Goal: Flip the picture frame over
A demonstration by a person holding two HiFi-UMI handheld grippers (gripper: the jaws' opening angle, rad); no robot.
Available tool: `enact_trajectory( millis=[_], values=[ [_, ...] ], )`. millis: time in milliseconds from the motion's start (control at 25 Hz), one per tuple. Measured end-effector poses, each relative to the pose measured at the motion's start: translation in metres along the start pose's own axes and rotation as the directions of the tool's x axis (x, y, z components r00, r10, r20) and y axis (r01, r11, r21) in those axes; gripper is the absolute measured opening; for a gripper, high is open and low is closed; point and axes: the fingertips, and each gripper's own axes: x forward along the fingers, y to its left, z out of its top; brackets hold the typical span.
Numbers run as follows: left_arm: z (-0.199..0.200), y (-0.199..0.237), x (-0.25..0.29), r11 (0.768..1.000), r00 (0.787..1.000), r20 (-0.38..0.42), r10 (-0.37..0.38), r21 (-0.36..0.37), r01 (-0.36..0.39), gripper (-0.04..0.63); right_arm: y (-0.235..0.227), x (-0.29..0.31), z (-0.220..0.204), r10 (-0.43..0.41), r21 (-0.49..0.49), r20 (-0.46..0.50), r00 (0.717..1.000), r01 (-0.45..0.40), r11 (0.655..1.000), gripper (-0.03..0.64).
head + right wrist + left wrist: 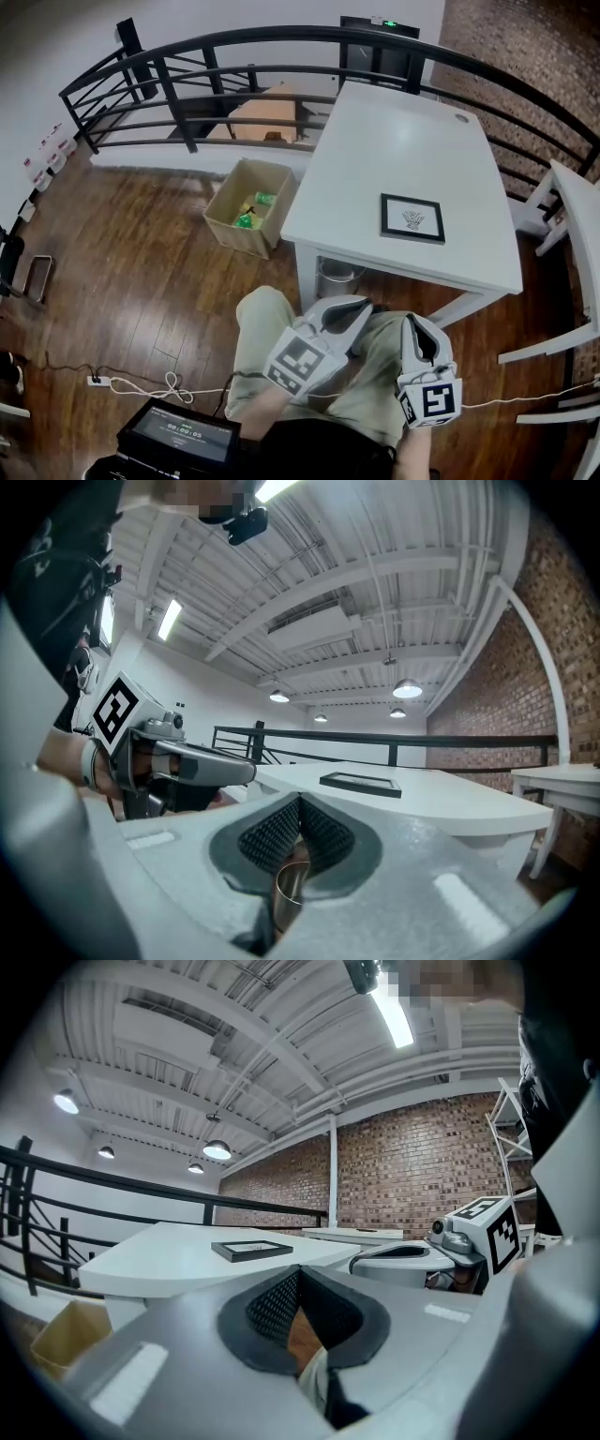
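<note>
A black picture frame [412, 217] with a white mat and a small drawing lies face up near the front right of the white table [375, 159]. It also shows as a dark flat frame [250, 1250] in the left gripper view and as a dark frame [360, 783] in the right gripper view. My left gripper [361, 307] and right gripper [411, 328] are held low in front of the table, short of its edge, both shut with nothing between the jaws. Left gripper jaws [298, 1283] and right gripper jaws [300, 813] point level toward the table.
An open cardboard box [249, 206] with green items stands on the wood floor left of the table. A black railing [281, 42] curves behind. A second white table [581, 225] stands at the right. A bin [336, 274] sits under the table. Cables and a screen device [178, 433] lie near my feet.
</note>
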Motion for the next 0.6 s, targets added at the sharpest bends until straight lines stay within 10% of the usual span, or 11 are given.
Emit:
enact_trajectory(
  millis=[600],
  values=[
    [0.003,0.039,0.047,1.0,1.0,-0.017,0.0,-0.006,0.0,0.015,-0.054,0.046,0.002,-0.047,-0.007,-0.001,0.999,0.047,0.999,-0.008]
  ],
)
